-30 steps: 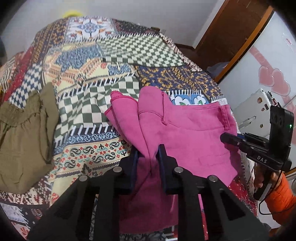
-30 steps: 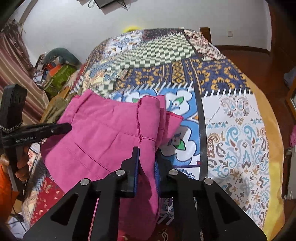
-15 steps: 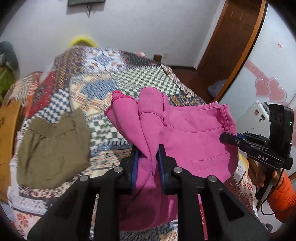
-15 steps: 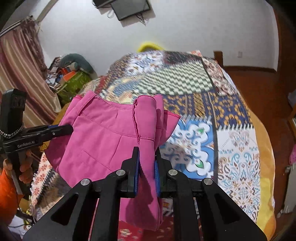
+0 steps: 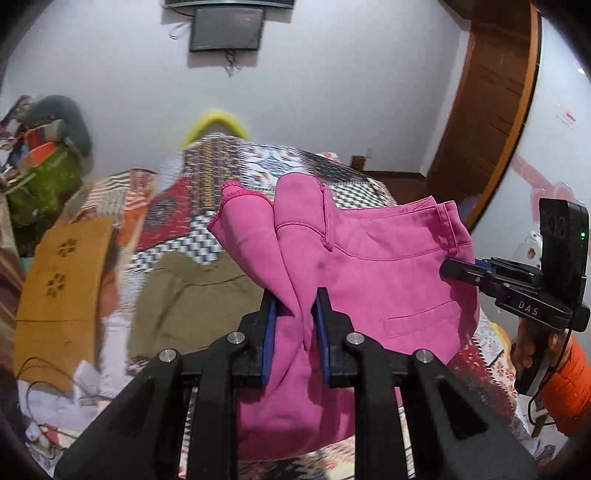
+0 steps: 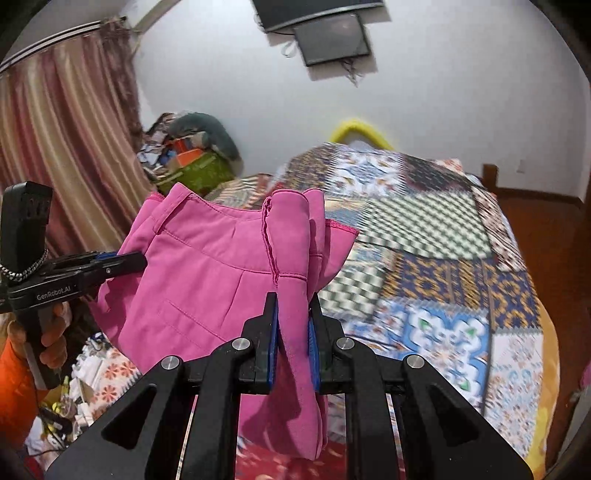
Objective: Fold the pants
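White walls, a wall-mounted screen (image 5: 226, 27) and a striped curtain (image 6: 62, 147) frame the bed, whose patchwork bedspread (image 6: 443, 258) serves as the folding surface. I hold the pink pants (image 5: 369, 273) clear of the bedspread, suspended between both tools near the foot edge. My left gripper (image 5: 295, 317) is clamped narrow on a bunched fold of pink fabric; my right gripper (image 6: 292, 321) is likewise clamped narrow on a rolled ridge of the same garment. In each wrist view the opposite tool appears at the far side of the cloth, so the garment's long axis runs across from gripper to gripper, with the waistband (image 5: 448, 225) toward the right gripper's side. Both tools point forward and slightly upward, over the bedspread. An olive garment (image 5: 192, 306) lies on the bedspread toward its left edge, below the left gripper. I judge the next move to be a lay-down onto the bedspread ahead; neither hand is clearly nearer.
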Available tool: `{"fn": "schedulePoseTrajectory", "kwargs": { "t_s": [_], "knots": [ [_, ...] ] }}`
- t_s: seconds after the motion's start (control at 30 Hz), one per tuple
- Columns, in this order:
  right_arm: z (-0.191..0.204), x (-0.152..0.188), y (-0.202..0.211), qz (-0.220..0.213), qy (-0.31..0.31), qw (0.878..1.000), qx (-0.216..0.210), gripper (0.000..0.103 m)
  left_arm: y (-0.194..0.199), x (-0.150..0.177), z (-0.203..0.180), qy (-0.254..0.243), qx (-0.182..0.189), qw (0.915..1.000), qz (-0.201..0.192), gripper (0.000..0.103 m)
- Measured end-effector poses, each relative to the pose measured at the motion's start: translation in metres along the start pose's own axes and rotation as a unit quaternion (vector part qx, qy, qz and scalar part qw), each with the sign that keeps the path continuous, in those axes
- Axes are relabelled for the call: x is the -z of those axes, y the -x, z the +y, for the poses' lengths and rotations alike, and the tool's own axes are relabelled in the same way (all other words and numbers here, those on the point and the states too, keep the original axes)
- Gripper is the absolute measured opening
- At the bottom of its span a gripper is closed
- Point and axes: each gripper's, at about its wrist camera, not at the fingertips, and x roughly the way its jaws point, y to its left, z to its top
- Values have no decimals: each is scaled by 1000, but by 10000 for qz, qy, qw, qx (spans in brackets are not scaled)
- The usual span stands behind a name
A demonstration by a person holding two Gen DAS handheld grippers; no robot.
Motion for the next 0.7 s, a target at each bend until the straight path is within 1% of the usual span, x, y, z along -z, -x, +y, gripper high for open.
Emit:
{"fn": "schedulePoseTrajectory", "kwargs": {
  "t_s": [0.23, 0.37, 0.57, 0.7],
  "knots": [
    [42, -11, -34, 61, 247, 9991, -331, 12, 21, 6, 48, 279, -324, 9990, -93, 19],
    [60, -18, -54, 94, 353, 9984, -428, 12, 20, 7, 73, 395, -450, 9981, -110, 19],
    [77, -31, -85, 186, 493, 9974, -485, 12, 1, 5, 108, 606, -504, 9969, -40, 19],
    [80, -41, -105, 238, 560, 9971, -462, 12, -23, -1, 128, 691, -497, 9963, 69, 19]
  ]
}}
